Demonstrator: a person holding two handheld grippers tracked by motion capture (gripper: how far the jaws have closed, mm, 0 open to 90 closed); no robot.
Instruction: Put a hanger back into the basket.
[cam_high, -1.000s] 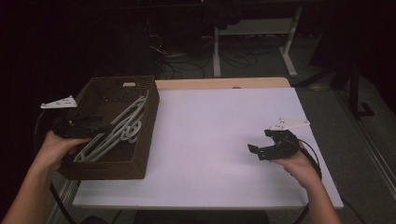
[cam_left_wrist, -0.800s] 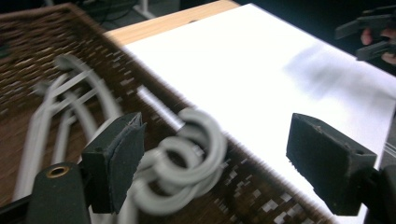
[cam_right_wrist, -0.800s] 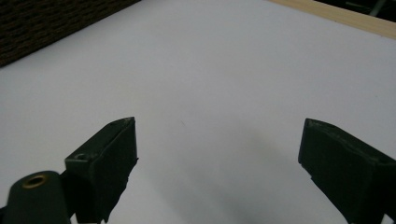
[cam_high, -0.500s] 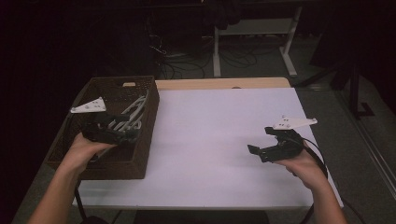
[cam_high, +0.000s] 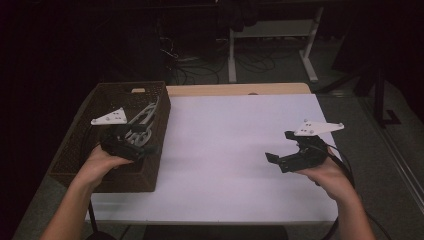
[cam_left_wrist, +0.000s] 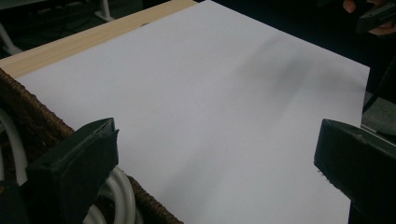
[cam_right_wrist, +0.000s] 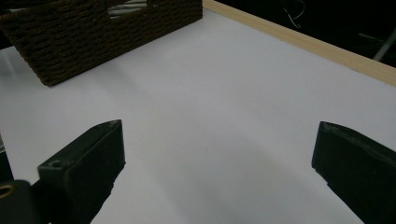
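A brown wicker basket (cam_high: 75, 142) stands on the table's left side and holds white plastic hangers (cam_high: 146, 112). My left gripper (cam_high: 147, 140) hovers over the basket's right half and points across the table. It is open, its jaws have just been opening, and nothing is between them. In the left gripper view the left gripper (cam_left_wrist: 215, 140) looks over the basket rim (cam_left_wrist: 32, 112), with hangers (cam_left_wrist: 122, 196) beneath it. My right gripper (cam_high: 279, 146) hangs above the white tabletop at the right. It is open and empty, its jaws have just widened, and in its own view the right gripper (cam_right_wrist: 217, 140) faces the basket (cam_right_wrist: 93, 32).
A white sheet (cam_high: 235, 150) covers the table between the grippers. A bare wooden strip (cam_high: 240, 90) runs along the far edge. Beyond it are a dark floor with cables and the legs of a white desk (cam_high: 310, 55).
My left hand has moved right, from beside the basket's left edge to over its right half, and its jaws have spread. My right gripper has risen slightly.
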